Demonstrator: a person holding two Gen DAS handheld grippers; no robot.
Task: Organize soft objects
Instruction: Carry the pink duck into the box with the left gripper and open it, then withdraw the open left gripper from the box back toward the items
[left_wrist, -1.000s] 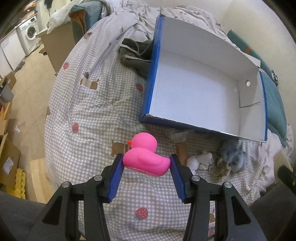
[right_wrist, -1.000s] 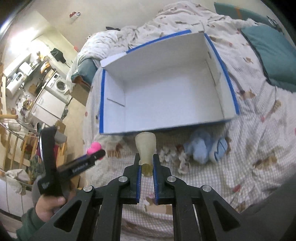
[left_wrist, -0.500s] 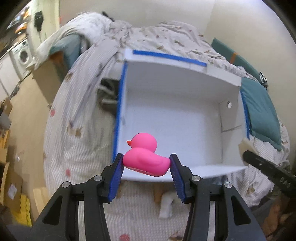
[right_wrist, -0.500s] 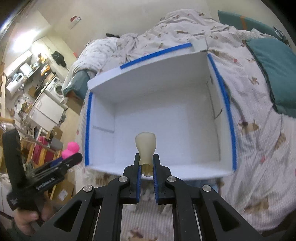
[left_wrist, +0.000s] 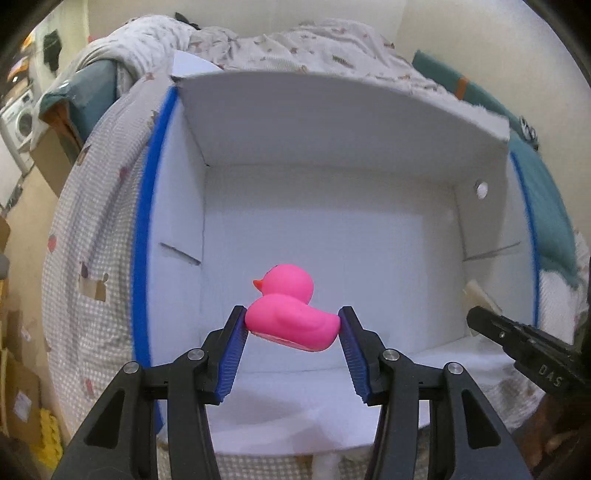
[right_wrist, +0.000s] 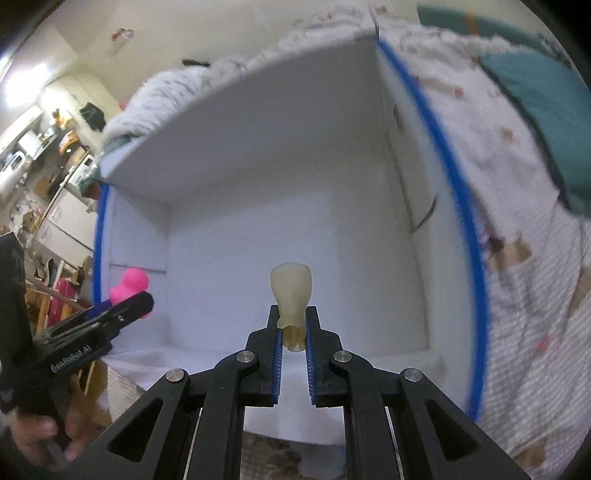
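Observation:
My left gripper (left_wrist: 291, 321) is shut on a pink rubber duck (left_wrist: 290, 314) and holds it over the near part of the open white box with blue edges (left_wrist: 332, 229). My right gripper (right_wrist: 292, 321) is shut on a pale cream tooth-shaped soft toy (right_wrist: 291, 295) and holds it over the same box (right_wrist: 314, 229). In the right wrist view the duck (right_wrist: 130, 286) and the left gripper (right_wrist: 122, 310) show at the left. In the left wrist view the right gripper (left_wrist: 480, 317) and the cream toy (left_wrist: 478, 295) show at the right edge. The box interior looks bare.
The box lies on a bed with a checked, printed cover (left_wrist: 96, 236). A teal pillow (right_wrist: 539, 110) lies to the right of the box. Beyond the bed's left side are a washing machine (left_wrist: 18, 122), cardboard boxes (left_wrist: 55, 147) and room clutter.
Both grippers have moved forward from the bed in front of the box to above its near wall, each carrying its toy. The soft items on the bed have dropped out of view.

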